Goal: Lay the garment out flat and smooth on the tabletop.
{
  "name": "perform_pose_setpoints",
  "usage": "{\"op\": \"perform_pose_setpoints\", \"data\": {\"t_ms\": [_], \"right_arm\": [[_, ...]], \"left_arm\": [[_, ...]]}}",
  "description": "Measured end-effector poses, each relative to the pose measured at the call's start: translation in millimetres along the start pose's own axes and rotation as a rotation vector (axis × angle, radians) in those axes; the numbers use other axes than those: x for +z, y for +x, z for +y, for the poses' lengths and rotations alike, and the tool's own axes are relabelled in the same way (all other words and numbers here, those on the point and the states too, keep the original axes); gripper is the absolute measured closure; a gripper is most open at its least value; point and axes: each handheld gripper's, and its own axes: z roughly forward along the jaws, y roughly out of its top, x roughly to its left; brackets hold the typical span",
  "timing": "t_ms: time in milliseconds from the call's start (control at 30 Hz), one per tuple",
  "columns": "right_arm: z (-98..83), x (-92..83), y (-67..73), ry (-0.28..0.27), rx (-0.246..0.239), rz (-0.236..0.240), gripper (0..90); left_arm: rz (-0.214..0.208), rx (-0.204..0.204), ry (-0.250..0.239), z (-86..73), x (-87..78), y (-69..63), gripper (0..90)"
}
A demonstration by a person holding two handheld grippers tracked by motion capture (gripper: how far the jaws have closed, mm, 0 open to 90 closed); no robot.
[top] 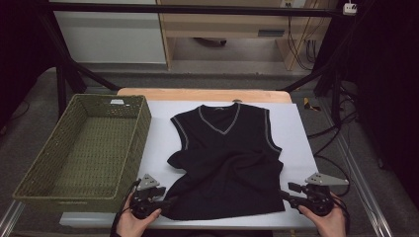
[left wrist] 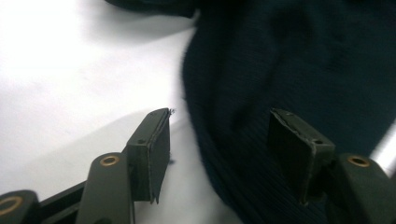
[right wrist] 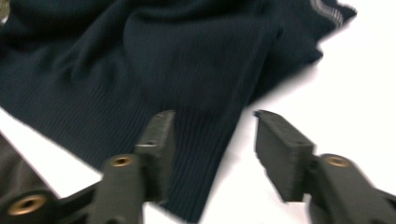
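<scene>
Both claws, left (top: 165, 201) and right (top: 286, 195), are gaping beside the vest (top: 225, 163) hem; I'm judging folding and basket (top: 84, 153) unstarted.

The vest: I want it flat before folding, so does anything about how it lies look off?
Yes. The black vest is rumpled across its middle, with creases running to the left side, and its lower half skews leftward toward the left tool. The neckline lies flat.

Hand-held gripper (right wrist: 212, 154) jaws parted over black vest's (right wrist: 154, 60) corner.
</scene>
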Motion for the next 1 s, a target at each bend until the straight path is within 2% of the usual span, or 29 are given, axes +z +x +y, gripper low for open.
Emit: {"op": "perform_pose_setpoints", "data": {"t_ms": [133, 167, 233, 267, 300, 333, 367, 400, 433, 467, 533, 700, 733, 800, 867, 1000], "right_arm": [[6.2, 22.9, -4.3, 0.016, -0.011, -0.02, 45.0], [7.4, 29.2, -5.2, 0.02, -0.012, -0.02, 46.6], [9.5, 40.1, -6.4, 0.045, -0.017, -0.015, 54.3], [10.2, 44.2, -6.0, 0.058, -0.016, -0.021, 60.3], [9.8, 47.0, -5.6, 0.068, -0.019, -0.026, 69.9], [9.1, 48.3, -4.7, 0.096, -0.03, -0.018, 76.4], [8.2, 48.1, -3.8, 0.098, -0.039, -0.02, 80.6], [7.6, 45.5, -2.7, 0.101, -0.043, -0.021, 86.7], [7.4, 40.4, -2.4, 0.102, -0.04, -0.014, 87.3], [7.1, 31.8, -1.7, 0.094, -0.015, -0.002, 87.8], [5.7, 16.5, -1.3, 0.076, -0.001, 0.016, 88.1], [-7.1, -30.1, 5.8, 0.053, 0.011, 0.061, 88.3], [-10.5, -36.7, 7.1, 0.065, 0.015, 0.068, 88.2], [-16.3, -43.4, 9.0, 0.096, 0.028, 0.08, 86.5], [-19.4, -43.2, 8.2, 0.093, 0.023, 0.067, 77.7], [-12.6, -33.8, 2.8, 0.029, 0.022, 0.019, 54.5]], "left_arm": [[0.007, -0.013, -0.001, 0.7, -0.4, 4.3, 52.2], [0.005, -0.033, 0.0, 0.0, -1.2, 4.9, 55.4], [-0.026, -0.05, 0.015, -0.4, -1.5, 5.5, 69.4], [-0.028, -0.046, 0.019, -0.9, -1.5, 4.3, 73.7], [-0.023, -0.036, 0.025, -0.8, -1.9, 2.2, 77.1], [-0.02, -0.03, 0.026, -0.5, -2.4, 0.9, 79.0], [-0.019, -0.022, 0.029, -0.1, -3.9, 0.2, 80.1], [-0.025, -0.025, 0.029, -0.1, -6.0, 0.1, 80.9], [-0.029, -0.028, 0.025, -0.6, -10.3, 0.2, 81.3], [-0.031, -0.027, 0.022, -1.0, -13.9, 0.1, 81.5], [-0.055, -0.036, -0.003, -2.6, -27.2, -1.2, 81.7], [-0.09, -0.012, -0.042, -13.1, -58.6, -13.5, 81.4], [-0.093, -0.007, -0.041, -15.8, -61.5, -16.5, 80.1], [-0.066, 0.019, -0.066, -17.0, -63.2, -18.5, 71.8], [-0.046, 0.022, -0.096, -13.3, -60.1, -16.7, 51.6], [-0.01, 0.046, -0.076, -4.9, -43.9, -16.4, 32.4]]}}
